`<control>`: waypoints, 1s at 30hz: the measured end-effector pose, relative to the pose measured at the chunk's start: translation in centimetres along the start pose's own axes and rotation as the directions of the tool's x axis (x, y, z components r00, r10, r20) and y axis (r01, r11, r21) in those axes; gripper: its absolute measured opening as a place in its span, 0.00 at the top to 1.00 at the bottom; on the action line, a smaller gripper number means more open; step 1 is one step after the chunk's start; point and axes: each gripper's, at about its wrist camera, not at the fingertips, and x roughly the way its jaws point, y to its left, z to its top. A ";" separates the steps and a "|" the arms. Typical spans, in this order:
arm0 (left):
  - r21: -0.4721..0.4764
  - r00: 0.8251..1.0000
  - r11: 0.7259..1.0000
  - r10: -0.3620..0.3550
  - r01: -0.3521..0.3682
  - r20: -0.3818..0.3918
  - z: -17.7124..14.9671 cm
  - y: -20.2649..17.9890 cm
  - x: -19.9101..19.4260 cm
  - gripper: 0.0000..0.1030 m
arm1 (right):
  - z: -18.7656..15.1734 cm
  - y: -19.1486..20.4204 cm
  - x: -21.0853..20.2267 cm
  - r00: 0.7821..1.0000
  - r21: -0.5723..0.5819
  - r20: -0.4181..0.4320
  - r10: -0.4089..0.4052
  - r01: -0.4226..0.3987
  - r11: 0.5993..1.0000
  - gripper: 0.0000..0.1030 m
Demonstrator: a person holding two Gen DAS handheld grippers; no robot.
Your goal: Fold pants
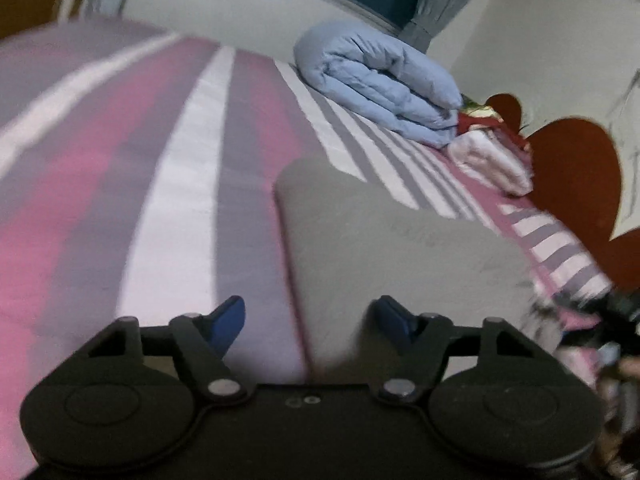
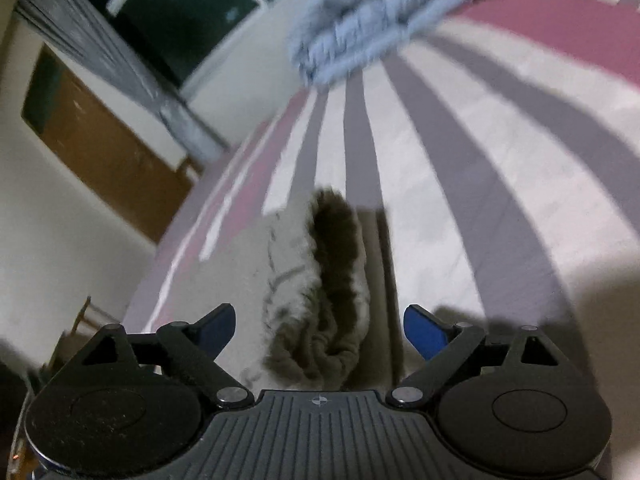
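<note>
Grey pants (image 1: 384, 256) lie folded into a flat rectangle on the pink, grey and white striped bed (image 1: 132, 168). My left gripper (image 1: 310, 322) is open and empty just above the near left corner of the pants. In the right wrist view the pants' open waistband (image 2: 332, 280) with its dark inside lies straight ahead. My right gripper (image 2: 320, 330) is open around that end of the pants and holds nothing. The other gripper shows blurred at the right edge of the left wrist view (image 1: 612, 320).
A folded light blue quilt (image 1: 380, 80) and a pink folded cloth (image 1: 492, 160) lie at the head of the bed, next to a red heart-shaped headboard (image 1: 572, 176). A window with grey curtains (image 2: 120, 64) and a wooden door (image 2: 100, 148) are beyond the bed.
</note>
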 end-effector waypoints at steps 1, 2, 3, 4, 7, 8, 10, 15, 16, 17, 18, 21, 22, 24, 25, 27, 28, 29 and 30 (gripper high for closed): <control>-0.025 0.999 0.999 -0.040 0.040 -0.020 0.3 0.5 0.7 0.40 | 0.1 -0.3 0.7 1.000 0.009 -0.023 0.007 -0.007 1.000 0.11; -0.049 0.995 0.996 -0.083 0.081 -0.048 0.7 0.9 1.6 0.42 | 0.1 -0.8 1.4 0.999 0.015 -0.048 0.015 -0.014 1.000 0.16; -0.059 0.993 0.994 -0.097 0.093 -0.070 0.8 1.2 2.5 0.44 | 0.1 -1.1 1.9 0.998 0.018 -0.060 0.011 -0.009 1.000 0.22; -0.061 0.990 0.993 -0.106 0.101 -0.095 1.0 1.3 3.4 0.44 | 0.1 -1.5 2.3 0.997 0.030 -0.071 0.019 -0.017 0.999 0.29; -0.071 0.982 0.989 -0.140 0.132 -0.124 1.0 1.5 5.0 0.44 | 0.3 -2.7 2.7 0.994 0.076 -0.075 0.077 -0.072 0.995 0.33; -0.095 0.978 0.984 -0.163 0.151 -0.132 1.0 1.9 5.3 0.44 | 0.4 -3.0 2.8 0.992 0.083 -0.079 0.094 -0.087 0.993 0.33; -0.127 0.968 0.974 -0.207 0.189 -0.143 1.1 2.7 5.6 0.43 | 0.7 -3.6 3.0 0.988 0.105 -0.092 0.123 -0.113 0.988 0.33; -0.205 0.939 0.937 -0.315 0.284 -0.138 0.9 5.1 5.4 0.44 | 2.2 -5.2 2.9 0.972 0.149 -0.132 0.194 -0.174 0.973 0.33; -0.214 0.937 0.933 -0.321 0.288 -0.136 0.8 5.3 5.5 0.44 | 2.4 -5.6 2.9 0.970 0.165 -0.137 0.203 -0.179 0.970 0.33; -0.216 0.937 0.933 -0.320 0.287 -0.140 0.8 5.2 5.7 0.44 | 2.6 -5.8 3.2 0.967 0.183 -0.136 0.215 -0.189 0.965 0.33; -0.223 0.936 0.931 -0.322 0.287 -0.140 0.9 5.3 5.9 0.44 | 2.9 -6.1 3.1 0.965 0.197 -0.130 0.228 -0.200 0.960 0.33; -0.221 0.932 0.929 -0.332 0.297 -0.143 0.9 5.4 5.9 0.44 | 3.3 -6.8 2.5 0.967 0.206 -0.116 0.228 -0.201 0.958 0.33; -0.220 0.931 0.928 -0.336 0.301 -0.143 0.9 5.5 5.9 0.44 | 3.5 -7.0 2.2 0.969 0.203 -0.107 0.224 -0.199 0.959 0.33; -0.214 0.932 0.930 -0.331 0.297 -0.145 0.8 5.4 6.0 0.44 | 3.7 -7.6 2.1 0.966 0.226 -0.105 0.236 -0.208 0.952 0.33; -0.202 0.935 0.934 -0.325 0.293 -0.145 0.8 5.3 6.0 0.42 | 3.7 -7.6 2.4 0.965 0.217 -0.120 0.233 -0.204 0.955 0.33; -0.176 0.943 0.945 -0.302 0.276 -0.143 0.8 4.6 6.4 0.42 | 3.5 -6.7 3.2 0.963 0.192 -0.139 0.232 -0.204 0.960 0.33; -0.163 0.947 0.950 -0.289 0.266 -0.143 0.9 4.3 6.5 0.43 | 3.5 -6.0 3.9 0.964 0.172 -0.145 0.223 -0.198 0.965 0.33; -0.147 0.950 0.955 -0.279 0.258 -0.142 0.9 3.8 6.7 0.44 | 3.4 -5.6 4.2 0.966 0.149 -0.152 0.210 -0.188 0.971 0.33; -0.127 0.953 0.960 -0.267 0.250 -0.141 0.9 3.3 6.9 0.47 | 3.5 -5.1 4.6 0.968 0.125 -0.158 0.196 -0.177 0.976 0.33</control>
